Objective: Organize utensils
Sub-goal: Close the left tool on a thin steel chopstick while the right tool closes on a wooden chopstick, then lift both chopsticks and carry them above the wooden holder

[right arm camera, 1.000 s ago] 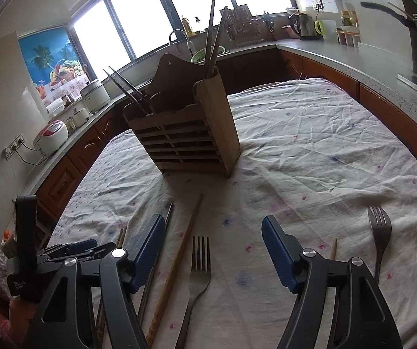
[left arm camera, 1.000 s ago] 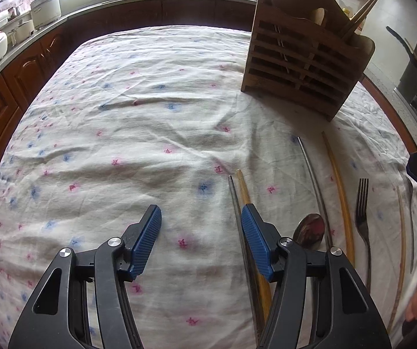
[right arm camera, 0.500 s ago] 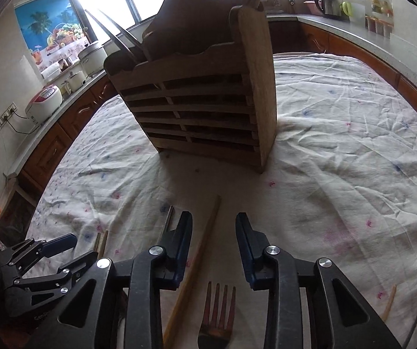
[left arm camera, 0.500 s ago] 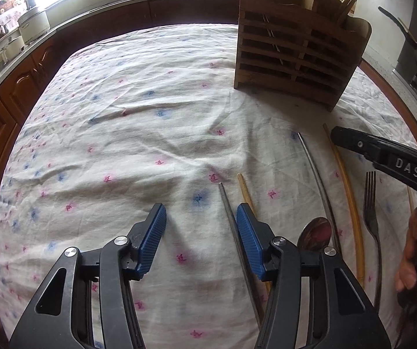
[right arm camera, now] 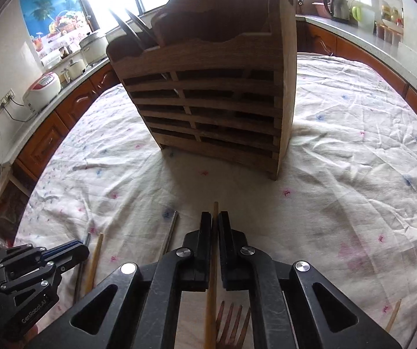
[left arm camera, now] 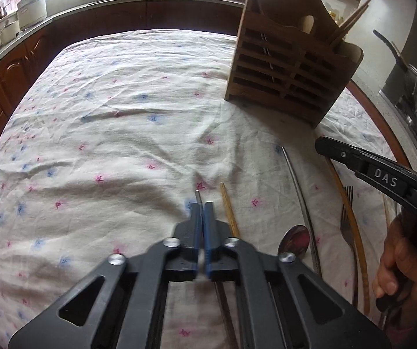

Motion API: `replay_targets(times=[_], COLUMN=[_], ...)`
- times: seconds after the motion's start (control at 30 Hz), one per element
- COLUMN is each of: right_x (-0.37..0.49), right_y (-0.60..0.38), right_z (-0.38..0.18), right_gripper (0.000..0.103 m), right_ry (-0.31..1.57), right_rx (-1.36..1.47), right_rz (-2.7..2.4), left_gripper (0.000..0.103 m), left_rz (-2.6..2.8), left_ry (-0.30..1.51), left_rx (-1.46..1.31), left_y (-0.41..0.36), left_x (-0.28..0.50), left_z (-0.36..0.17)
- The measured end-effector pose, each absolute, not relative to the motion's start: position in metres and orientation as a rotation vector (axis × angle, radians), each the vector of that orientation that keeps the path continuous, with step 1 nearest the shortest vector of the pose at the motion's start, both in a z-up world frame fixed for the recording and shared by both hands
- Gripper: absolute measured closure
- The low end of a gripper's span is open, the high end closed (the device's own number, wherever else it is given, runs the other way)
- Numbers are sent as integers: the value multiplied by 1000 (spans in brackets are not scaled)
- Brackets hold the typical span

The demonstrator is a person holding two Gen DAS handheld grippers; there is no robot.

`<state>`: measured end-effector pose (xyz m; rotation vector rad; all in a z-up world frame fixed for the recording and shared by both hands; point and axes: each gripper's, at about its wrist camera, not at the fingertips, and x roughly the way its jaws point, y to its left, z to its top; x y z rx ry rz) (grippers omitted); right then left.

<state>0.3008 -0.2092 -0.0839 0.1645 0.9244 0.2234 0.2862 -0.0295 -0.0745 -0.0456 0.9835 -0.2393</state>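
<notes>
Between the right tongs (right arm camera: pixel 215 222), a wooden chopstick (right arm camera: pixel 215 208) lies clamped.

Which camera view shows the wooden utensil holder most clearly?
The right wrist view: the wooden utensil holder stands large at the centre, its slatted front and dark utensils clearly visible. In the left wrist view it appears smaller, at the upper right, seen obliquely.

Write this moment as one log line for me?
left gripper: shut on metal chopstick | right gripper: shut on wooden chopstick | both on cloth | wooden holder: ahead
</notes>
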Motion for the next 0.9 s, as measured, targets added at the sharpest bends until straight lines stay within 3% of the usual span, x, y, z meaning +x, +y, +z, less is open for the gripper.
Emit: replay_targets(times=[0.23, 0.37, 0.6, 0.9], right_x=[278, 270, 261, 259], right_y=[-219, -219, -218, -223], right_z=[-46, -34, -37, -38], right_gripper=[99, 99, 98, 98], right_ry=[843, 819, 822, 822], right_rx=[251, 248, 262, 277], right_rz=[284, 288, 278, 275], left_gripper=[103, 103, 83, 84], left_rz=[-259, -274, -257, -211], left_ry=[926, 981, 1043, 999], left_rx=[-100, -104, -38, 139], left_y=[-15, -18, -34, -57], left_x=[270, 276, 290, 298], left_z=[-47, -54, -77, -84])
